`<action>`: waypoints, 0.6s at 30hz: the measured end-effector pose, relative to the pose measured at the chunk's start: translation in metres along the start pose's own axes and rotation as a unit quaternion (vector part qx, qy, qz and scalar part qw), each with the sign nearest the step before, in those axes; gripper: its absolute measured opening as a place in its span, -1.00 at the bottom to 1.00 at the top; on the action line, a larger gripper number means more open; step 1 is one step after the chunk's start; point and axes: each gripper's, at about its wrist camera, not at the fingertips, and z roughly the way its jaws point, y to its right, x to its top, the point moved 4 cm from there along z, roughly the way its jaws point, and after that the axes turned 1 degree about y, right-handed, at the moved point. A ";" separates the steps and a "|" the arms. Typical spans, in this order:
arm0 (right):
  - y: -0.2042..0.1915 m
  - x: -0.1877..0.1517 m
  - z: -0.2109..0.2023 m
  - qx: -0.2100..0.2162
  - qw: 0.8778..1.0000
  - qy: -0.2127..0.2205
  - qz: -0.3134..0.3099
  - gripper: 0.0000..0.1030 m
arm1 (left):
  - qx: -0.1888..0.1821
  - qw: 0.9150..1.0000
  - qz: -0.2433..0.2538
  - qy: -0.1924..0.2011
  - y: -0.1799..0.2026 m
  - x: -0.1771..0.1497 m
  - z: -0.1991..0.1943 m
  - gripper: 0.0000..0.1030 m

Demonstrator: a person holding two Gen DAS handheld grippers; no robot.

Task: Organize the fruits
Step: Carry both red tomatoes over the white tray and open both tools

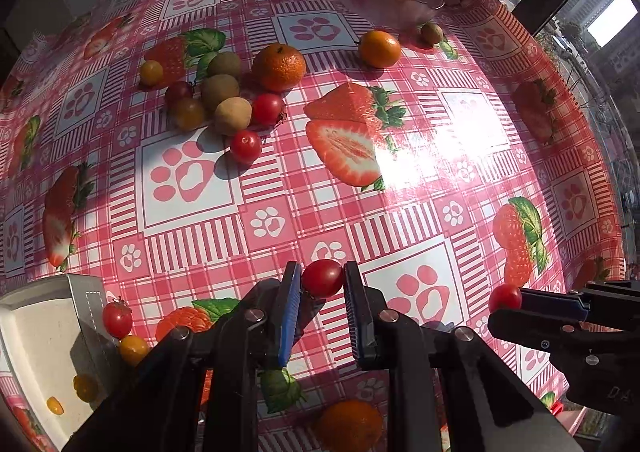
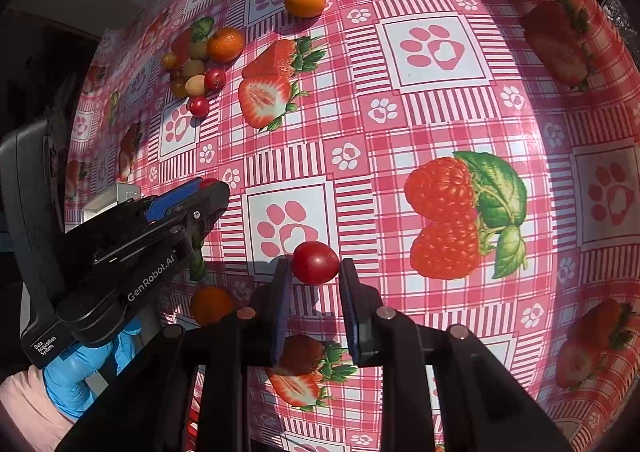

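Note:
In the left wrist view my left gripper (image 1: pixel 322 272) is shut on a red cherry tomato (image 1: pixel 322 278), held just above the pink strawberry-print tablecloth (image 1: pixel 280 187). My right gripper (image 2: pixel 315 266) pinches a second red cherry tomato (image 2: pixel 315 262) between its pads. Each gripper also shows in the other's view: the right gripper (image 1: pixel 520 298) with its tomato (image 1: pixel 505 298) at the right edge, and the left gripper (image 2: pixel 214 187) at the left with a blue-gloved hand (image 2: pixel 76 376) behind it.
A white tray (image 1: pixel 36 336) at lower left holds yellow cherry tomatoes (image 1: pixel 85 388). A red tomato (image 1: pixel 117 319) and a yellow one (image 1: pixel 133 350) lie beside it. A far cluster has a tangerine (image 1: pixel 279 67), longans (image 1: pixel 233 115) and tomatoes (image 1: pixel 245 146). A glass bowl (image 1: pixel 400 11) holds tangerines.

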 end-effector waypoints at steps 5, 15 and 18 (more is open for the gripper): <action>-0.016 0.000 -0.001 -0.001 1.000 0.000 -0.015 -0.50 | -0.008 1.000 -0.010 0.023 -0.009 -0.014 -0.035 -0.55; -0.082 -0.008 0.005 0.007 0.997 -0.011 -0.081 -0.50 | 0.006 0.995 -0.078 0.053 -0.056 -0.057 -0.087 -0.55; -0.110 -0.016 0.012 0.012 0.994 -0.020 -0.110 -0.50 | 0.019 0.993 -0.103 0.057 -0.078 -0.079 -0.100 -0.55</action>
